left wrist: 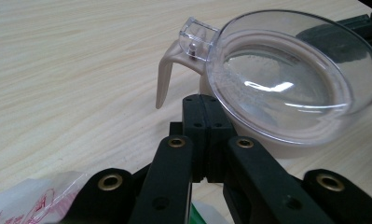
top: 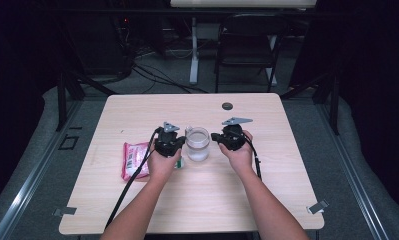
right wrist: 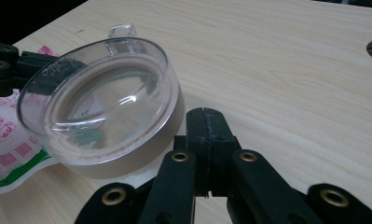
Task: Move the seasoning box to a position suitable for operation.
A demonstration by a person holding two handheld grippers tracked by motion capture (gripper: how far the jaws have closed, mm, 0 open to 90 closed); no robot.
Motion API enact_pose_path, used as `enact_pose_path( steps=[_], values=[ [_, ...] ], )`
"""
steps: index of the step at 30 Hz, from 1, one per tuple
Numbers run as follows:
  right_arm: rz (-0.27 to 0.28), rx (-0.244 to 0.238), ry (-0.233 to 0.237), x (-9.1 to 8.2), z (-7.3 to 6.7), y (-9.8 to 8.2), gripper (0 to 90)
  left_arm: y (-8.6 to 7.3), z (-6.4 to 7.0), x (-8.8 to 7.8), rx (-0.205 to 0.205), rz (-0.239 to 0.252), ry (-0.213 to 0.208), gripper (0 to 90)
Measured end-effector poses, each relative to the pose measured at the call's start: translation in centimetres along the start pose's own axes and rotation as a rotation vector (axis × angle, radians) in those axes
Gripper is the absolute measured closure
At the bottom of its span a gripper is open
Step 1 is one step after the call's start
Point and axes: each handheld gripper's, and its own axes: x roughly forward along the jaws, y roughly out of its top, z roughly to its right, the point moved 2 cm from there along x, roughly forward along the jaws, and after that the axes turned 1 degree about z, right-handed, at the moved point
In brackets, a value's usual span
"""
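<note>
On the pale wooden bench (top: 197, 200), near its middle, stands a small beige container with a clear domed lid (top: 197, 143), upright, between two hands that reach in from the near edge. At its left, the left hand-held gripper (top: 173, 142) sits just beside the container; in the left gripper view its two black jaws are pressed together with nothing between them, their tips right at the container's wall below the lid's rim. That view also shows a beige handle (left wrist: 166, 74) curving down from the container's side and a clear tab (left wrist: 197, 32) on the lid. At the container's right, the right hand-held gripper (top: 221, 137) is likewise pressed together and empty, its tips just beside the container's base in the right gripper view. A pink and white packet (top: 135, 160) lies flat on the bench left of the left hand, with a green-edged corner reaching under or against the container's far side as seen in the right gripper view. A small dark round hole (top: 227, 106) sits in the bench farther back
</note>
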Motion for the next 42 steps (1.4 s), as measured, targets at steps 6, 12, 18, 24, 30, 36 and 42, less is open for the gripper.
enact_pose_path(
  steps=[6, 12, 18, 24, 30, 36, 42],
  values=[
    [0.002, -0.009, 0.0, 0.2, -0.19, 0.09, 89.5, 0.12, -0.11, 0.31, -0.028, 0.0, -0.001, 90.0],
    [0.001, -0.033, -0.007, 0.39, -0.72, 0.26, 90.0, 0.2, 0.0, 0.35, -0.005, -0.006, 0.017, 90.0],
    [0.004, -0.025, -0.006, 0.45, -0.69, 0.27, 90.0, 0.2, -0.15, 0.37, -0.013, -0.006, 0.002, 90.0],
    [0.007, -0.017, -0.005, 0.5, -0.68, 0.25, 90.0, 0.18, -0.08, 0.45, -0.015, -0.002, 0.009, 90.0],
    [0.001, -0.025, -0.012, 0.48, -0.72, 0.27, 90.0, 0.22, -0.21, 0.47, -0.038, -0.007, -0.006, 90.0],
    [0.002, -0.031, -0.012, 0.44, -0.8, 0.25, 90.0, 0.2, -0.26, 0.43, -0.034, -0.01, -0.013, 90.0],
    [-0.008, -0.041, -0.017, 0.29, -0.97, 0.22, 90.0, 0.16, -0.27, 0.29, -0.016, -0.016, -0.026, 90.0]
  ],
)
